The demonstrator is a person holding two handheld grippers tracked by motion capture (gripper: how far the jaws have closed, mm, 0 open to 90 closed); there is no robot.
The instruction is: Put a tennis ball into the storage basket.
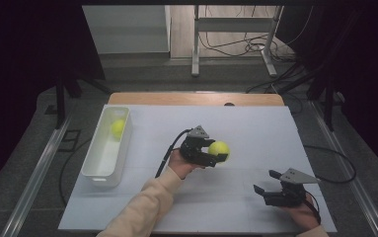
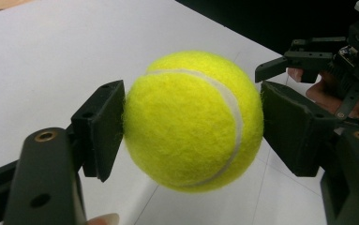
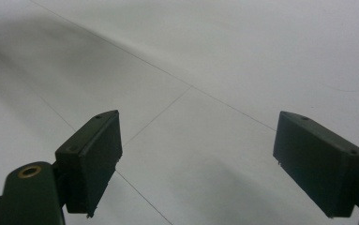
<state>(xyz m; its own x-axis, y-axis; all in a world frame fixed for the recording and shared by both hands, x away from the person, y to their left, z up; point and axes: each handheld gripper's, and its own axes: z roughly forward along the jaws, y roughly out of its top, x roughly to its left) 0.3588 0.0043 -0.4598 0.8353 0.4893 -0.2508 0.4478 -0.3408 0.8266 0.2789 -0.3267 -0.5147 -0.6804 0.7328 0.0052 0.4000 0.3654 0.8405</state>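
The right gripper point(image 1: 269, 183) sits nearest, low at the near right of the white table point(image 1: 255, 128), held in a hand with its jaws wide apart and nothing between them; in the right gripper view the two black pads point(image 3: 93, 157) frame bare table surface.

The tennis ball point(image 1: 219, 149) is clamped in the left gripper point(image 1: 215, 153) near the middle of the table, a little left of and beyond the right gripper. In the left gripper view the ball point(image 2: 193, 119) fills the gap, both pads pressing its sides, with the right gripper point(image 2: 280, 65) visible just past it.

A cream sleeve point(image 1: 142, 205) runs from the near edge up to the left hand point(image 1: 181, 164).

At the far left lies a white tray point(image 1: 102, 165), long side running away, with a second tennis ball point(image 1: 118, 128) in its far end.
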